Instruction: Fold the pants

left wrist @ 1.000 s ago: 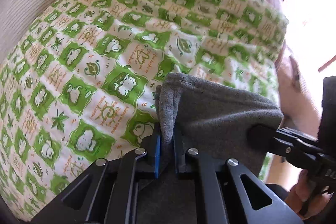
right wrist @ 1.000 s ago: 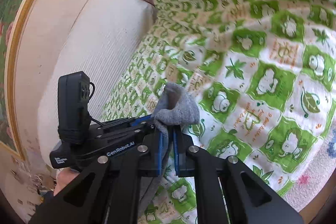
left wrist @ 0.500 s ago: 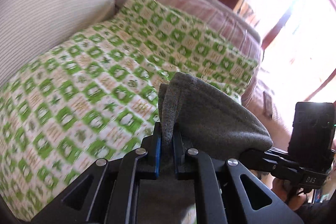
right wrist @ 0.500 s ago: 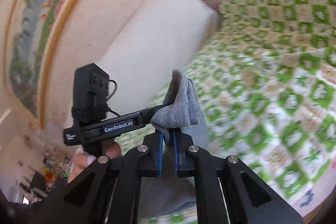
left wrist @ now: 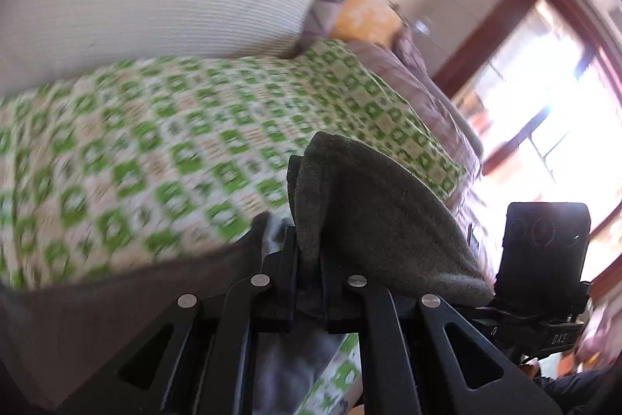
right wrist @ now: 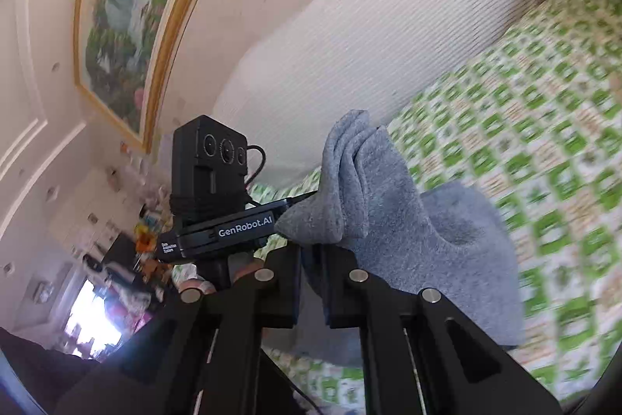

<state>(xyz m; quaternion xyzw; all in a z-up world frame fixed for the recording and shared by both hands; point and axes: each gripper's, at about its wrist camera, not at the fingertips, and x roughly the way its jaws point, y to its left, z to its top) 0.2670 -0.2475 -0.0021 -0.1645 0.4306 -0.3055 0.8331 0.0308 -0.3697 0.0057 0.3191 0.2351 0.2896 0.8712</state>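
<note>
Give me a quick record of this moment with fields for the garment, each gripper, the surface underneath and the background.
garment: grey pants, bunched fabric lifted above the bed
left gripper: shut on the pants, fabric pinched between the fingers
right gripper: shut on the pants, a fold sticking up past the fingertips
surface: green and white checked blanket, blurred
background: cream ribbed headboard; gold-framed painting on the wall; bright window
</note>
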